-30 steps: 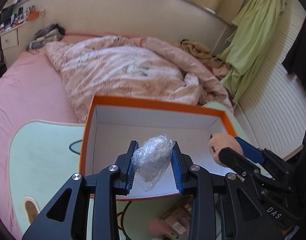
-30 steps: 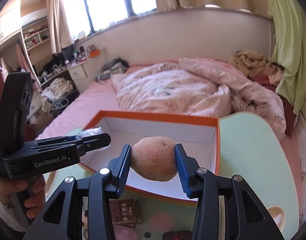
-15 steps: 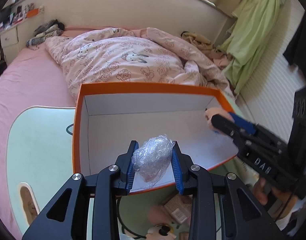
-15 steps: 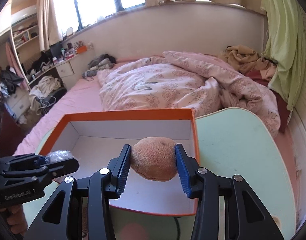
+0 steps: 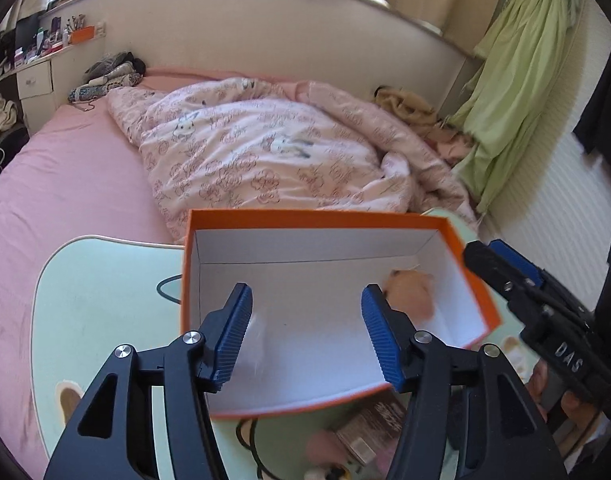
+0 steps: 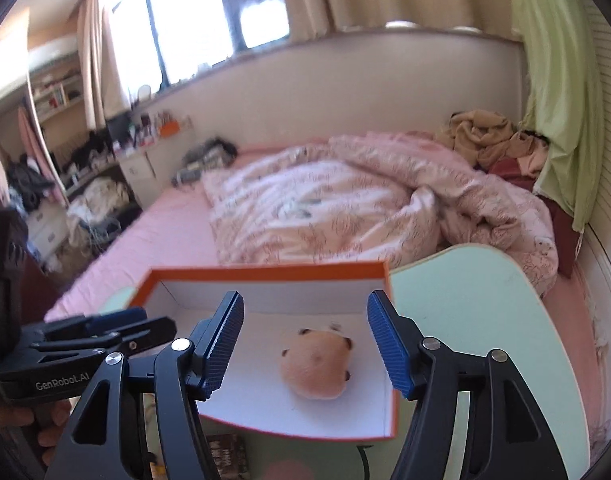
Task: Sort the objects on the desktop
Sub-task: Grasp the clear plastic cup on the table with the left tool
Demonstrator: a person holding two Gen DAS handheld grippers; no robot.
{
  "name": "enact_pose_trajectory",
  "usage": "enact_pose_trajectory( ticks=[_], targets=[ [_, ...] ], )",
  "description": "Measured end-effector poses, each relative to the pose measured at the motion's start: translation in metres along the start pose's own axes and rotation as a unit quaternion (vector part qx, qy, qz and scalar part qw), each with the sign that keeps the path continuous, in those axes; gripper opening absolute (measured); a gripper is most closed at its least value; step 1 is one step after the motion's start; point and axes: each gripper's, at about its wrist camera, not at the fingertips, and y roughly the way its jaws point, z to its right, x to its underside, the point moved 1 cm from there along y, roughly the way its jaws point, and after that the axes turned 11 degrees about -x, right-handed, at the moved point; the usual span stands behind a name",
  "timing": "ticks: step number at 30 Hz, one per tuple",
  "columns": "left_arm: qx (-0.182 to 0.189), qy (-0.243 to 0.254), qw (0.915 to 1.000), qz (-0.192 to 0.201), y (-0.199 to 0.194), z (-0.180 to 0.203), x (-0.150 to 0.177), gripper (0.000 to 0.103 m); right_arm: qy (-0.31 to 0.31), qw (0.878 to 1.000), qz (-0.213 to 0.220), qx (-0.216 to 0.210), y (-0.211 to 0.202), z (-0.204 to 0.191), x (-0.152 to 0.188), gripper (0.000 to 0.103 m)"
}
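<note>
Where both held loads before, each gripper (image 5: 305, 336) (image 6: 303, 344) now opens empty — plush (image 6: 315, 368) in box (image 6: 265, 270).

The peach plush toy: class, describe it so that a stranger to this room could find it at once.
Start at the pale green table by the bed, then find the orange box with white inside walls on it. The peach plush toy lies on the box's white floor, a soft rounded lump with small dark spots.

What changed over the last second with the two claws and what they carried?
Both let go. The right claw is opening; its peach plush toy now lies in the orange box. The left claw is opening too, its crumpled plastic wrap a falling blur. Box and green table unchanged.
</note>
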Motion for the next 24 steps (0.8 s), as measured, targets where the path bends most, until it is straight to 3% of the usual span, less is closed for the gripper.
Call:
enact_pose_trajectory(
  ticks=[3,6,8,13,14,15,17,22,24],
  targets=[
    [-0.013,0.002,0.9996,0.024,-0.025,-0.010,0.009,0.058,0.005,0.999,0.032,0.000,-0.031,0.001,0.001,0.064],
    [-0.070,0.016,0.9959,0.055,-0.051,-0.024,0.025,0.058,0.001,0.998,0.054,0.015,-0.062,0.005,0.010,0.064],
    [-0.084,0.016,0.9946,0.059,-0.061,-0.032,0.037,0.058,0.007,0.998,0.060,0.023,-0.079,0.009,0.020,0.064],
    [-0.032,-0.014,0.9992,0.019,-0.066,-0.044,0.081,0.058,0.020,0.998,0.050,0.038,-0.103,0.013,0.059,0.063],
    [-0.032,-0.018,0.9992,0.015,-0.062,-0.044,0.090,0.058,0.017,0.998,0.045,0.043,-0.105,0.012,0.068,0.061],
    [-0.031,-0.022,0.9992,0.008,-0.057,-0.043,0.100,0.058,0.015,0.998,0.038,0.046,-0.105,0.011,0.076,0.052],
    [-0.023,-0.026,0.9993,-0.010,-0.049,-0.041,0.110,0.050,0.020,0.998,0.021,0.051,-0.104,0.012,0.090,0.042],
    [-0.022,-0.028,0.9993,-0.010,-0.037,-0.036,0.124,0.046,0.050,0.997,0.017,0.058,-0.106,0.023,0.111,0.039],
    [-0.029,-0.018,0.9993,-0.014,-0.034,-0.033,0.129,0.040,0.050,0.996,0.018,0.070,-0.107,0.028,0.114,0.039]
  ],
)
